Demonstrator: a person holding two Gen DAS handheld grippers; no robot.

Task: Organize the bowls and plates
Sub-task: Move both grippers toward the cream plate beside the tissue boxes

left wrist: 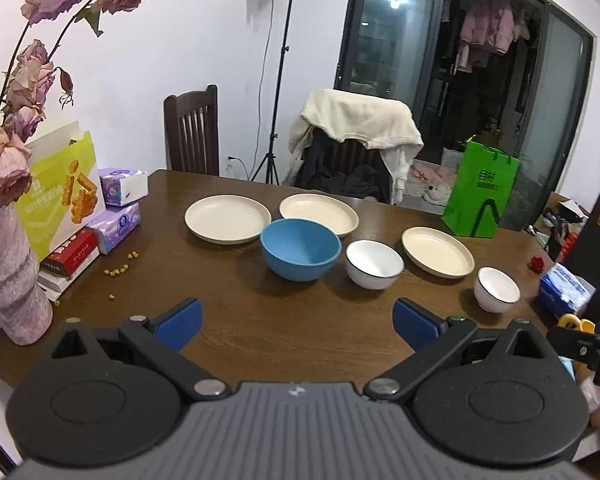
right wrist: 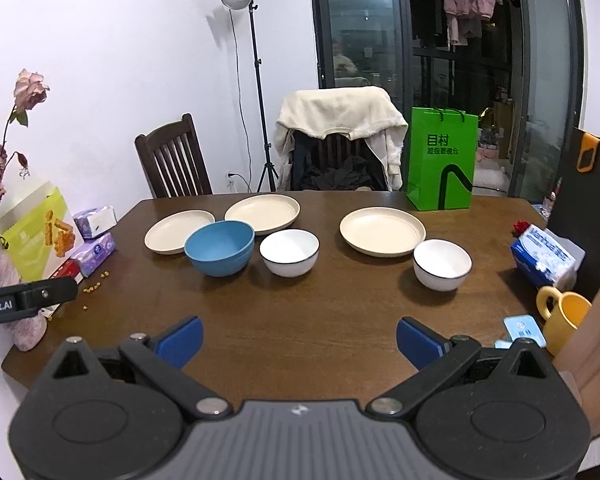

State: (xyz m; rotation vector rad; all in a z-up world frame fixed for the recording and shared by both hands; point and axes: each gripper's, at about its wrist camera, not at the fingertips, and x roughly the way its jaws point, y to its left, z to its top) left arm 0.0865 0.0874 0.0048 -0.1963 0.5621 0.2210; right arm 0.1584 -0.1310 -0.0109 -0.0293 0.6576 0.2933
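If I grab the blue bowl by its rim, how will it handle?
The blue bowl looks matte and thick-walled, likely light plastic and not too slippery. It's rigid and deep, so a rim pinch may tilt it. It sits close to a plate, so it could nudge that.

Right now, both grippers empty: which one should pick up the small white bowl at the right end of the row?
Right gripper, probably. The small white black-rimmed bowl sits just right of its open jaws, while it lies far right of the left gripper.

Left gripper [left wrist: 296, 322], right gripper [right wrist: 298, 340]: black linkages, silver pivot screws, ribbed grey housing, blue pads [right wrist: 180, 340]; small logo, illegible.
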